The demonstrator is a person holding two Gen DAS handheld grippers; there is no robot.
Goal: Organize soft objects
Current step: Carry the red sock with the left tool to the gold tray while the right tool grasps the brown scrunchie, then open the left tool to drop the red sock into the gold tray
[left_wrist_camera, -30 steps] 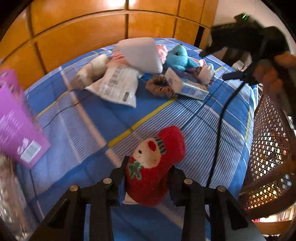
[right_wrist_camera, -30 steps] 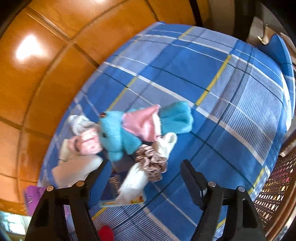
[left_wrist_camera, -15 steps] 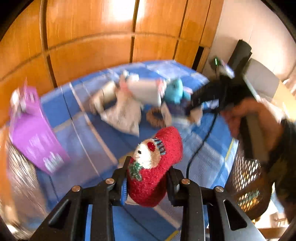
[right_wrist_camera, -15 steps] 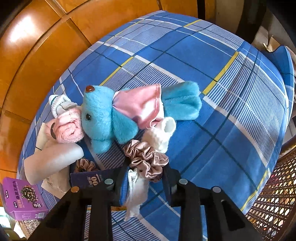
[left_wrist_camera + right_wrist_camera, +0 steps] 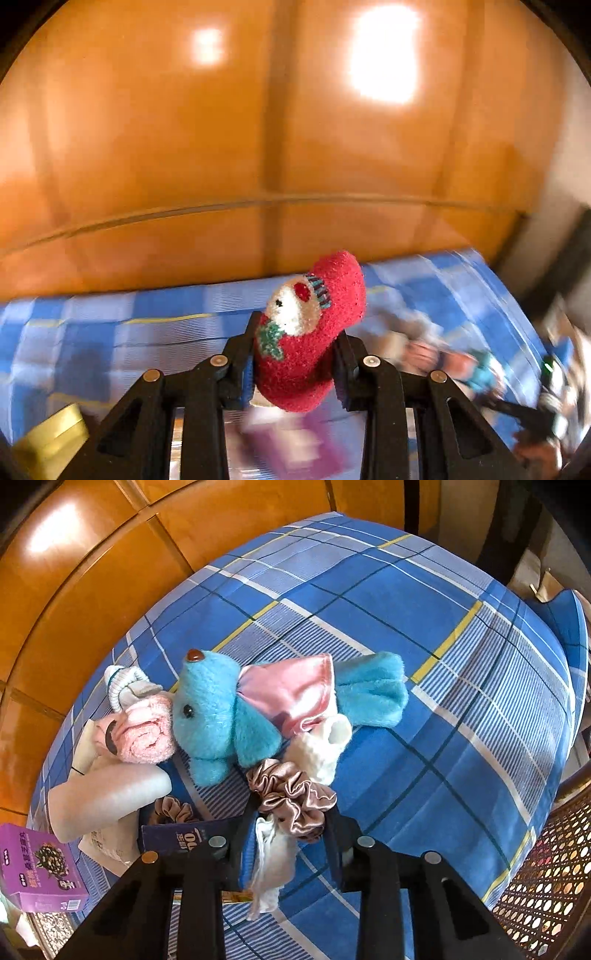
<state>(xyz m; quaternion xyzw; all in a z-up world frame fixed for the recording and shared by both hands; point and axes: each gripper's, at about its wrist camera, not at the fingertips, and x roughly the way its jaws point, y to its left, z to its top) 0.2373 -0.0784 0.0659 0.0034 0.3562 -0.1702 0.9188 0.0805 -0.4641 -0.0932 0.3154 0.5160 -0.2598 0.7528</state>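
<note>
Left hand-held gripper (image 5: 295, 363): clamped on a red Christmas sock (image 5: 308, 341) with a snowman face, both pads pressed into its sides, the toe end sticking up past the fingertips.
Below the left grip: a purple box (image 5: 299, 443), badly blurred, and a yellow object (image 5: 51, 439) at the lower left corner, too smeared to name.
Right hand-held gripper (image 5: 291, 829): its jaws, just brought in from wide apart, are clamped on a dusty-pink satin scrunchie (image 5: 291, 797), with a white cloth (image 5: 267, 864) hanging between the fingers beneath it.
Surface: a bed with a blue plaid sheet (image 5: 424, 657), crossed by yellow and white lines.
Just beyond the scrunchie: a small white knitted sock (image 5: 321, 747), lying against the plush.
Plush: a blue toy animal (image 5: 229, 716) in a pink satin dress, flat on its side, snout pointing toward the headboard.
Left of the plush: a rolled pink fluffy sock (image 5: 142, 733), touching the toy's head, with a white ribbed sock (image 5: 120, 685) just behind it.
Near left edge: a white foam roll (image 5: 107, 794), a second brown scrunchie (image 5: 173, 808), a dark blue carton (image 5: 184, 836) and a purple snack box (image 5: 40, 871).
Right edge: a woven rattan panel (image 5: 546, 878).
Background: glossy orange wooden panelling (image 5: 258, 129), catching two bright reflections.
</note>
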